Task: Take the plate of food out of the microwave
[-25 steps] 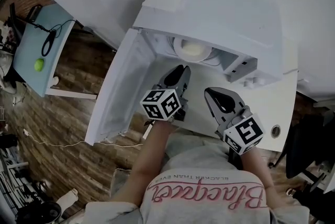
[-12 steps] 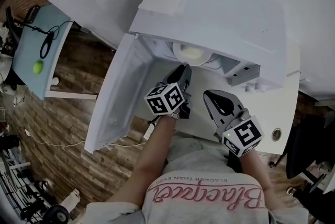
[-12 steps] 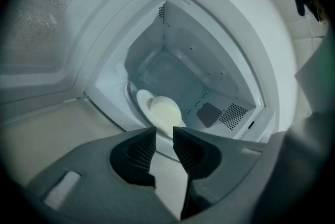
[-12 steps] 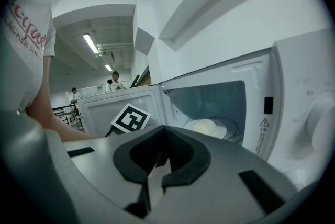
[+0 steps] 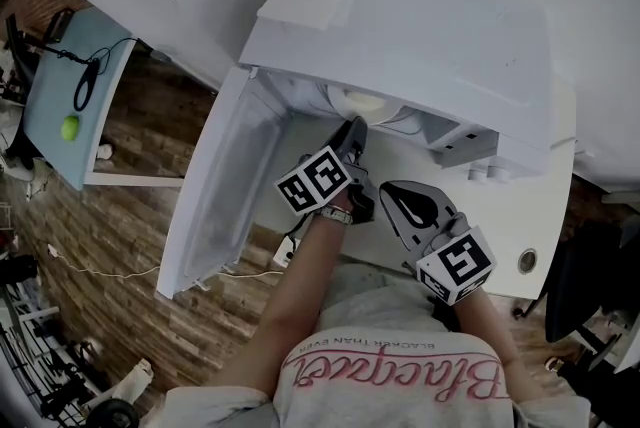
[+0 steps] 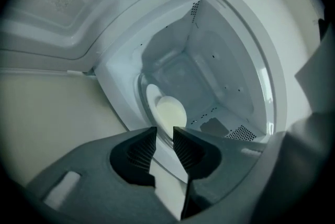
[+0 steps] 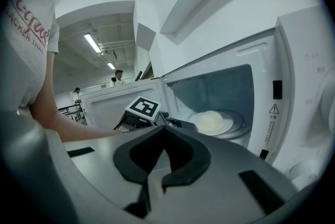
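- Nearest, bottom of head view: shirt w/ pink print; L forearm reaches fwd from it.
- R claw: pressed together, tips meeting, nothing between. It hangs over the front of the table, outside the microwave, behind and to the right of the L claw.
- L claw: spread a little, narrow gap betw. ribbed pads, nothing pinched. It is rolled to one side, tips at the front edge of the opening, aimed at the plate.
- Table: white, carries the microwave.
- Door: swung wide open to the left, seen over the wood floor.
- Plate: inside the microwave, on the glass turntable, approx. mid-cavity. A pale mound of food sits on it. It lies just beyond the L claw's tips, apart from both claws.
- Cavity: white walls, patch of vent holes low on one side.
- Knobs: on the microwave's front, right of the opening.
- Far left, head view: small blue side table w/ green ball and black cable on it.
- Far bkgd, R gripper view: two people stand under ceiling strip lights, too small for detail.
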The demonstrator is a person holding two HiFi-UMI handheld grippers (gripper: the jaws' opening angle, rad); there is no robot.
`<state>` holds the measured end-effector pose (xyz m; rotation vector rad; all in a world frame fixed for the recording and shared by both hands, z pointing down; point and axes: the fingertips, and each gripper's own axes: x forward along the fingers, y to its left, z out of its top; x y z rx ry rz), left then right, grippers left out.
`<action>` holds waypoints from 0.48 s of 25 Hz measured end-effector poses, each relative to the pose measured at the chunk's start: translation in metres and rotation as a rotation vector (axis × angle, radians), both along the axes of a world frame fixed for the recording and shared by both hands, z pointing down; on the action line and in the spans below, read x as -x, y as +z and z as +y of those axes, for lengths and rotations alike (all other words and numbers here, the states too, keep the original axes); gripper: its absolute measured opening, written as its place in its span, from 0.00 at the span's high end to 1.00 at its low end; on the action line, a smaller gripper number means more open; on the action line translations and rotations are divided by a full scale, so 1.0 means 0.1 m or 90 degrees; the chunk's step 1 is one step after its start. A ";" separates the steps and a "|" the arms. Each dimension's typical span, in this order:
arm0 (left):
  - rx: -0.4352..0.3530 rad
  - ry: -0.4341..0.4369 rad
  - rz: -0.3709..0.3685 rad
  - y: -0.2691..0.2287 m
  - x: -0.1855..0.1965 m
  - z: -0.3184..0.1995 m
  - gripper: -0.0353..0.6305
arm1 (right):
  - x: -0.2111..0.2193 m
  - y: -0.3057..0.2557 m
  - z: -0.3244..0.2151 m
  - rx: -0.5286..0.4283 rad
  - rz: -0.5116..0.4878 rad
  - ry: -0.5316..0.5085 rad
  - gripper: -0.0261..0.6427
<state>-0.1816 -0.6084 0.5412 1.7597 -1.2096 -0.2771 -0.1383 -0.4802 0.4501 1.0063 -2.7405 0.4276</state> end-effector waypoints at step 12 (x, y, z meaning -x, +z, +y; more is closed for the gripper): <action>0.081 -0.071 0.136 0.00 0.11 0.00 0.90 | 0.00 0.03 0.04 0.006 -0.001 -0.002 0.94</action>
